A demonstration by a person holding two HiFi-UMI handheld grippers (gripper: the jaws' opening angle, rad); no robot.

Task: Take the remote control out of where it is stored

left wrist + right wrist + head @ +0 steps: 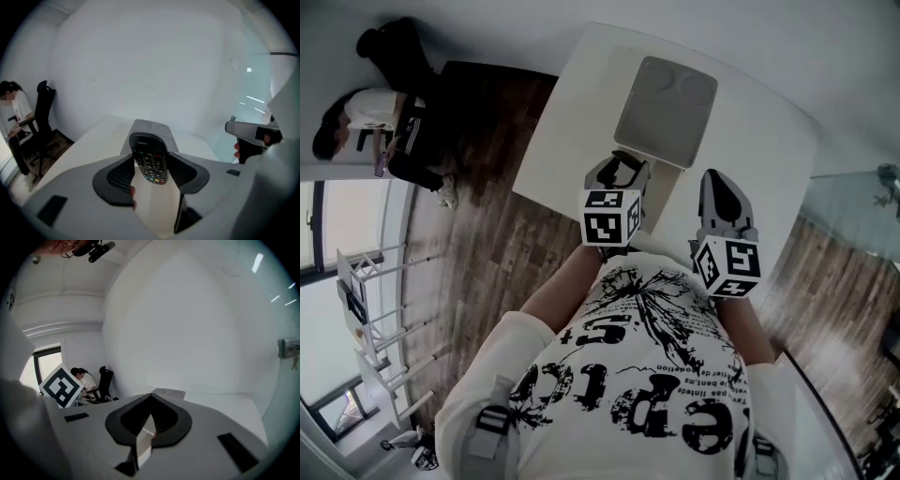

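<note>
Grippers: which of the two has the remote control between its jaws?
The left gripper: the remote control stands gripped between its jaws, whereas the right gripper has its jaws together on nothing.

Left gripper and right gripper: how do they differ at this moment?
The left gripper holds the remote control between its jaws; the right gripper holds nothing. The left jaws stand apart on the remote control; the right jaws meet at their tips. Both point toward the white table.

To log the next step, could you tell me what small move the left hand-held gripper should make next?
Probably lift the black plastic remote control clear of the flat grey box, since the left hand-held gripper seems closed on both its sides.
</note>
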